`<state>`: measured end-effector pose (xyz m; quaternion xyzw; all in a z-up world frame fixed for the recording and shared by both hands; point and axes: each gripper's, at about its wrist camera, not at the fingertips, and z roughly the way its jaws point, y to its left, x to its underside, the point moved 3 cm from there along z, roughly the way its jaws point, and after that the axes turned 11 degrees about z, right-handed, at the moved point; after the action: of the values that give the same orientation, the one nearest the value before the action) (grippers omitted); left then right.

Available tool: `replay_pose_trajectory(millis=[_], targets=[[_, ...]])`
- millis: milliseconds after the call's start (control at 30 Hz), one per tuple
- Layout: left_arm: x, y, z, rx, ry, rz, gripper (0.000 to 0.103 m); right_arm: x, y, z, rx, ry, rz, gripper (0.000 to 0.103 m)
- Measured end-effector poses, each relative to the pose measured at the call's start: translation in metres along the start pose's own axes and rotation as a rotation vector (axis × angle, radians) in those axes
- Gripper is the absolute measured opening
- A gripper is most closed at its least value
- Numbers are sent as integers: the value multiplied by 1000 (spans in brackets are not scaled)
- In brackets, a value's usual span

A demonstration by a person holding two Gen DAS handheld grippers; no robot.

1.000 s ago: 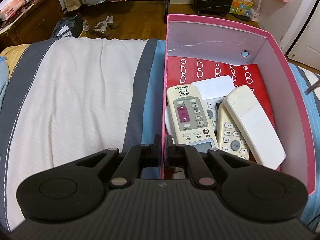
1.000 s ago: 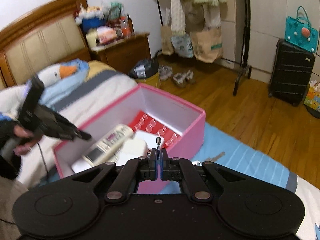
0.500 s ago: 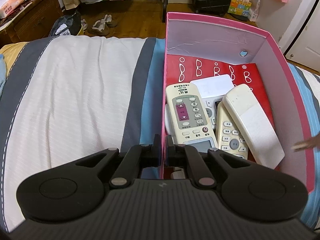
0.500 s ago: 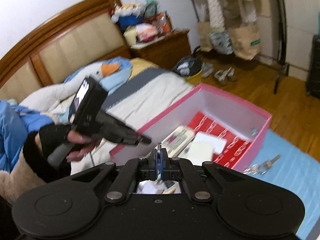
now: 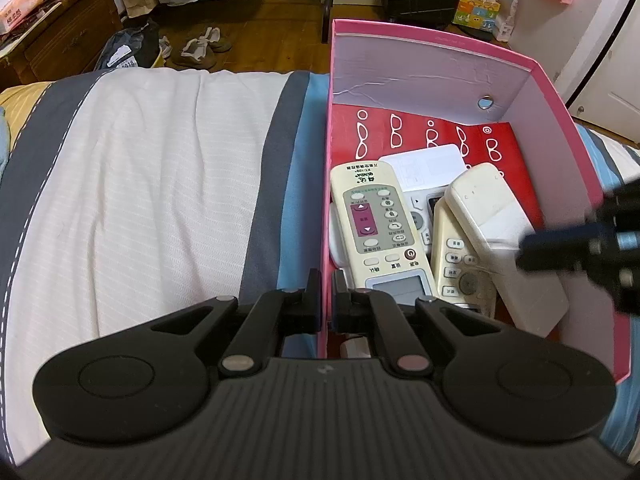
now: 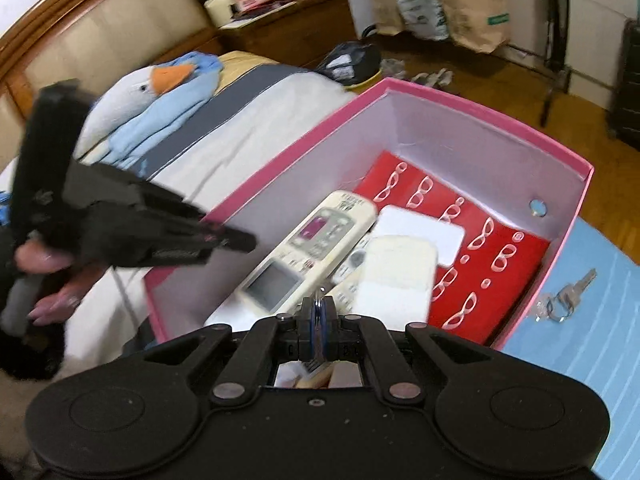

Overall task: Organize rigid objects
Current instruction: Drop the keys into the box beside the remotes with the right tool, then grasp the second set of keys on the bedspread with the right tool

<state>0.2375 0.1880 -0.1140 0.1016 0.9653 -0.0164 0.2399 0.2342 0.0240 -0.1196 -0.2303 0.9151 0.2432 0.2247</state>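
Note:
A pink box stands on the bed with several cream remotes in it, one with a purple panel and one face down. My left gripper is shut on the box's left wall, one finger on each side of it. My right gripper hangs over the near end of the box, above the remotes. Its jaws are opening, with a small thin metal piece still between the pads. In the left wrist view the right gripper shows as a blurred black shape at the right edge.
A red sheet printed with glasses lines the box floor. A bunch of keys lies on the blue bedding right of the box. A plush goose lies near the headboard. Bags, shoes and a suitcase stand on the wooden floor beyond.
My right gripper has swung down and in over the box, and has come into the left wrist view from the right. The left gripper and the box have not moved.

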Motion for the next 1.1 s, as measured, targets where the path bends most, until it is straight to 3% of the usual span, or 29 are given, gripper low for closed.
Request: replay_pose_trajectory(millis=[267,400,500,667,900,1100], targets=[[0,1,0,8,-1,-4,4,-18,-22,-62,41,-165,58,15],[0,1,0,10,1,-6,4,-22,-55,-87,115,-205,138,29],[0,1,0,9,1,-4,4,-19,-84,-95,160,-199,204,33],[-1,2,1,9,2,-8,4,-5,-123,-80,208,-178,229,38],[-1,2,2,6,6,-12,4,8,-153,-38,259,-78,132,42],[-2,1,3,6,9,-14,4,3,-184,-16,167,-49,304,42]])
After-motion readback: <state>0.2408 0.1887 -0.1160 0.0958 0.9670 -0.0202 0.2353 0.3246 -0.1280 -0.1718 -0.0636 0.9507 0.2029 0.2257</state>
